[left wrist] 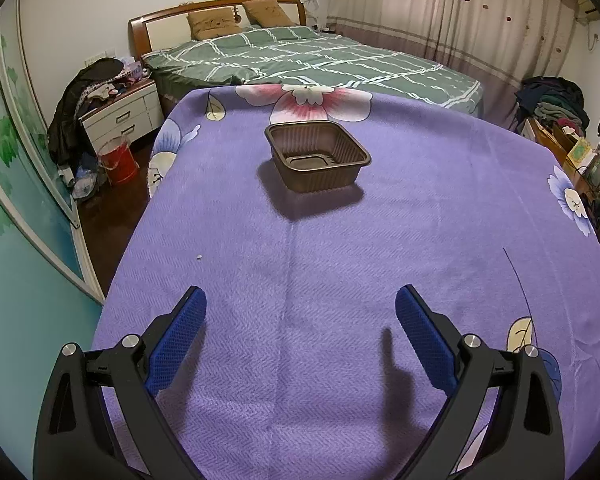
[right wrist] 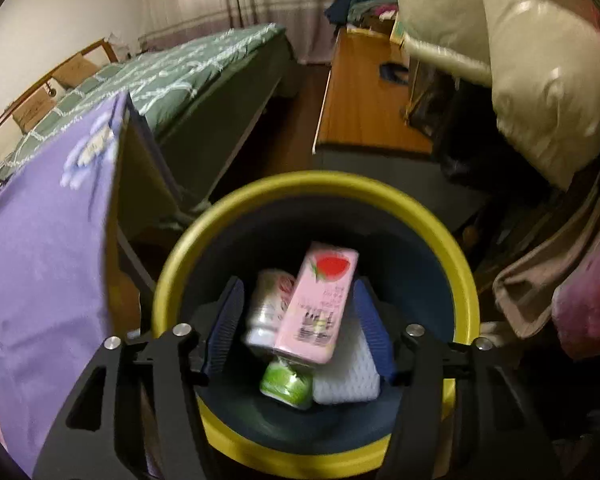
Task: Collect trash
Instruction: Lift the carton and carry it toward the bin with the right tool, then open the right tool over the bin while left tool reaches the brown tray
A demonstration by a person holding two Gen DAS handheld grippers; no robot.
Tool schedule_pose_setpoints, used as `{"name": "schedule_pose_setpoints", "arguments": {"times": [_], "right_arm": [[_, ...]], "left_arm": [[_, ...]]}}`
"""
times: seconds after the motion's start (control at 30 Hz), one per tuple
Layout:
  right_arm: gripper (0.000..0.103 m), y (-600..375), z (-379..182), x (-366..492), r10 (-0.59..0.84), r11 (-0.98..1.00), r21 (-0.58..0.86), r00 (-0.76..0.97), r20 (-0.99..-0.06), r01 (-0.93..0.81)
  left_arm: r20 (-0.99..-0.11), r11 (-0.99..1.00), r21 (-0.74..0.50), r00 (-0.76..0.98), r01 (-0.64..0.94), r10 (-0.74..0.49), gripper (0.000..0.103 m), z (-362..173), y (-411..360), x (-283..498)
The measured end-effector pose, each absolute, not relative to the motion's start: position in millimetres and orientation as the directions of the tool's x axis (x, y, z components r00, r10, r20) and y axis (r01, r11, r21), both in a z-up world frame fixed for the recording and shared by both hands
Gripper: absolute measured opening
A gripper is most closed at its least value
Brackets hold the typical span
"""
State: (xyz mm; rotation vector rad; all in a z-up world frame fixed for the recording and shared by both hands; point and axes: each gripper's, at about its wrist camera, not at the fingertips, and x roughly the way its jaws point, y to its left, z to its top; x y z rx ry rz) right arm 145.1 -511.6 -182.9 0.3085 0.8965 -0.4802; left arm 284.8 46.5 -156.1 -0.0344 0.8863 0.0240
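A purple-clothed table (left wrist: 340,264) carried a brown tray (left wrist: 317,155) near its far edge, centred. The bin (right wrist: 316,184), yellow-rimmed, stood beside the table's corner, holding a pink carton (right wrist: 320,304), a white bottle (right wrist: 266,304) and a green can (right wrist: 287,384). The left gripper (left wrist: 300,300) hung wide open and empty over the near edge. The right gripper (right wrist: 300,292) gaped above the bin, the carton between its fingers but apparently untouched.
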Motion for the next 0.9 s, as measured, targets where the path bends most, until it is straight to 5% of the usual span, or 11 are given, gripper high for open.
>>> {"name": "schedule_pose_setpoints", "arguments": {"times": [0.43,0.9], "right_arm": [[0.065,-358,-117,280,-0.013,0.977,0.138,0.692,-0.722,0.163],[0.065,-323,-148,305,0.068,0.988,0.143,0.643,-0.762,0.065]], "left_arm": [[-0.811,0.998,-0.038,0.586,-0.051,-0.001,0.094,-155,45,298],[-0.839,0.984,-0.026,0.538,-0.175,0.073,0.094,-146,39,393]]}}
